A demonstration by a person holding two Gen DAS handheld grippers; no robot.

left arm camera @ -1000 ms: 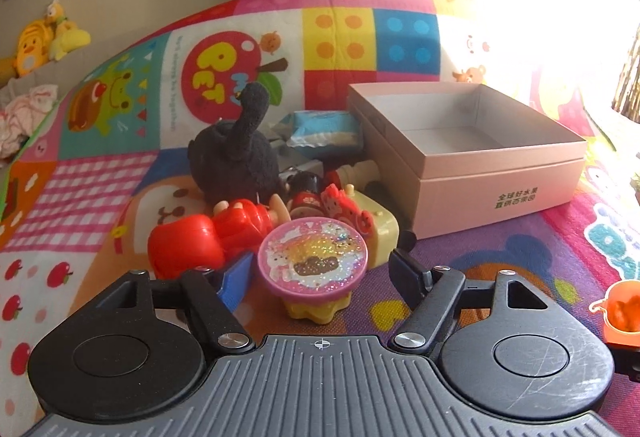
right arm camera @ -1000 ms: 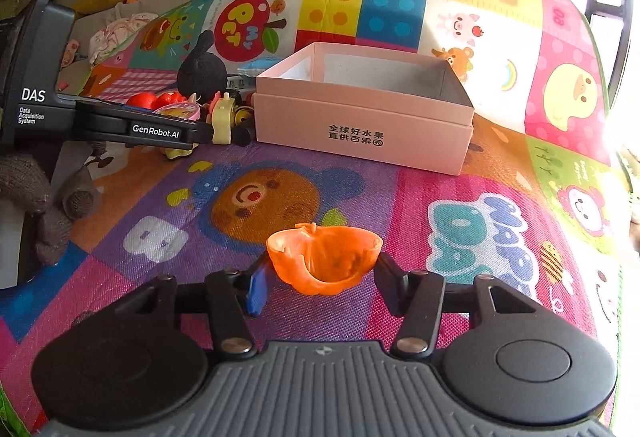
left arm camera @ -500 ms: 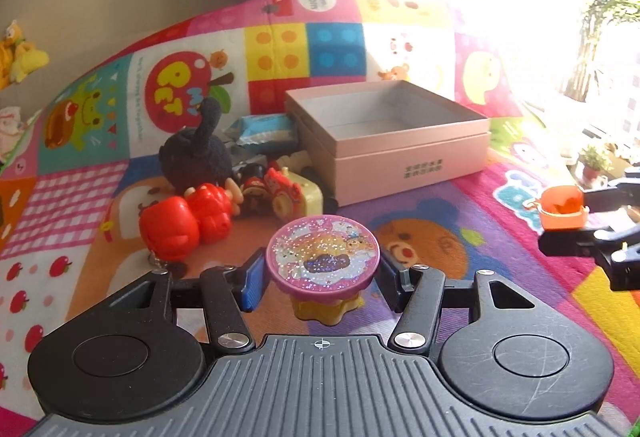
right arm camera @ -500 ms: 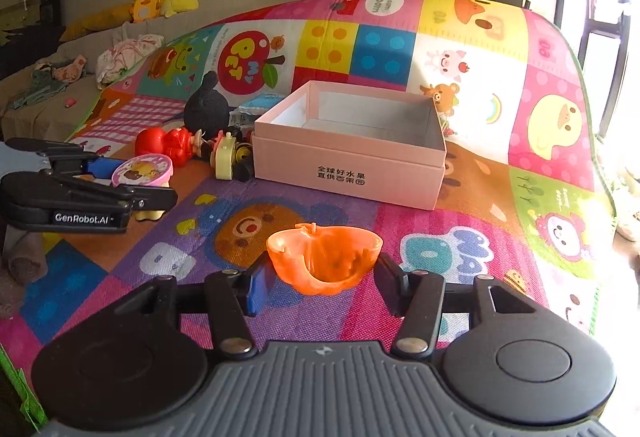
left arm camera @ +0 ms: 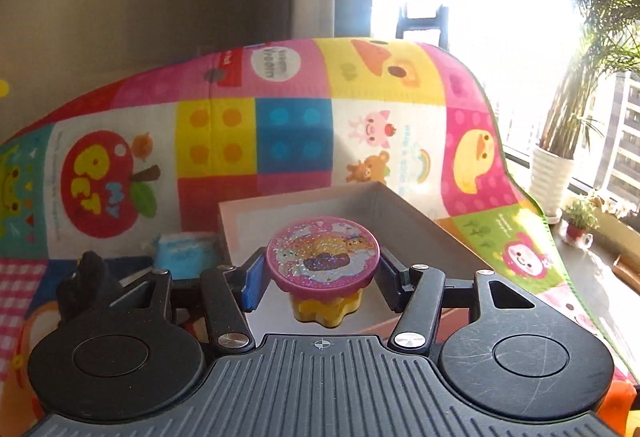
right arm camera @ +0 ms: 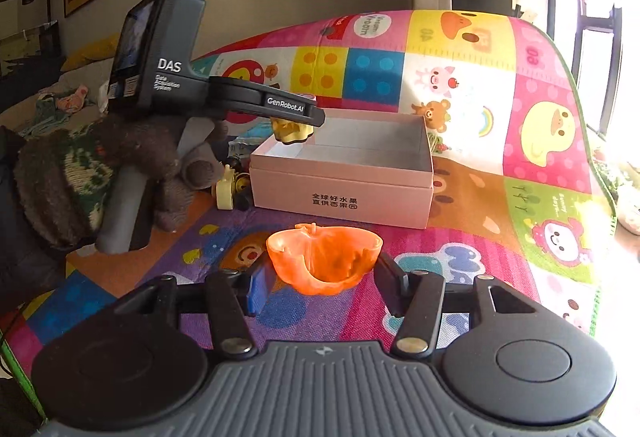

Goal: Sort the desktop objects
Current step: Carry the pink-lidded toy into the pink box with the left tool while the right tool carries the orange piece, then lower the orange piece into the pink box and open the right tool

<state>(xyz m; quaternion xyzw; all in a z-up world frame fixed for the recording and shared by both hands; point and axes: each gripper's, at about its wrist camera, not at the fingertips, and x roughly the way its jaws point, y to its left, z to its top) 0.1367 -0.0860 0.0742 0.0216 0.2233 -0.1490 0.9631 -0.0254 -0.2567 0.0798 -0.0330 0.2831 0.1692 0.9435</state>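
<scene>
The left gripper [left arm camera: 322,275] is clamping a round pink glitter-topped toy with a yellow flower-shaped base [left arm camera: 323,257], holding it over the near corner of the open pink cardboard box [right arm camera: 344,173] on the colourful cartoon play mat [right arm camera: 540,165]. The right gripper [right arm camera: 322,283] is gripping a translucent orange apple-shaped plastic cup [right arm camera: 323,257] above the mat, in front of the box.

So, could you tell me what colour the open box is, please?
The box is pale pink; the right wrist view shows it best.
</scene>
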